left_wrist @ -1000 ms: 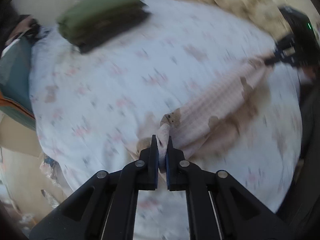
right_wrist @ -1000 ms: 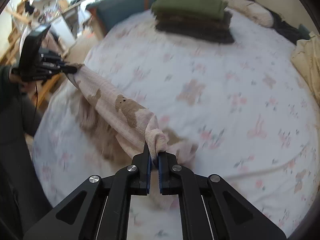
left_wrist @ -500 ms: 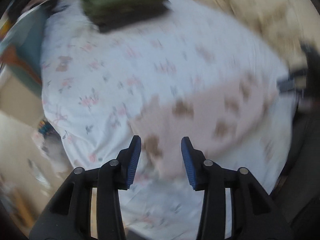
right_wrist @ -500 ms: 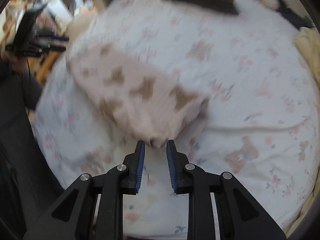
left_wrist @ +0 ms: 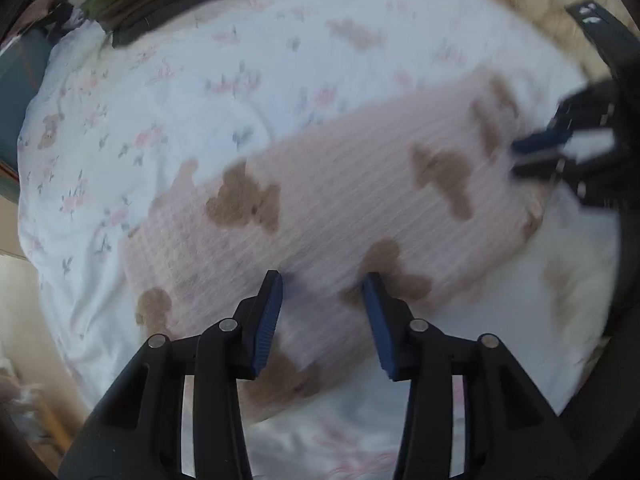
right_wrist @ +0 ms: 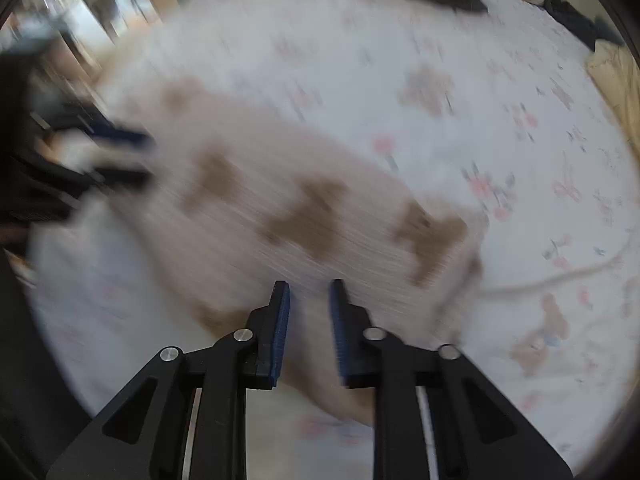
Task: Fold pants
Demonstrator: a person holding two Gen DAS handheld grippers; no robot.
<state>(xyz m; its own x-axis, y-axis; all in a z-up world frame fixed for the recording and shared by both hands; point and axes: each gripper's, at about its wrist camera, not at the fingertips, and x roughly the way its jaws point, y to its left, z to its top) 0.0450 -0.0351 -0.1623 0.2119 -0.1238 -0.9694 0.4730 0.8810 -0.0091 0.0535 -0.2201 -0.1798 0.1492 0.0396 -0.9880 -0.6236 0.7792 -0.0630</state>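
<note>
Released since a second ago, pants (left_wrist: 340, 216) lie flat under both parted grippers.

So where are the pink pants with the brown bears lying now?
The pink bear-print pants lie spread on the floral bed sheet, directly below both tools, with the stack of folded clothes at the far edge.

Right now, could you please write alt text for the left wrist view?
Pink pants printed with brown bears lie spread on a floral bedsheet, under the left gripper, whose jaws are opening with nothing pinched. The right gripper hovers at the pants' far end.
</note>
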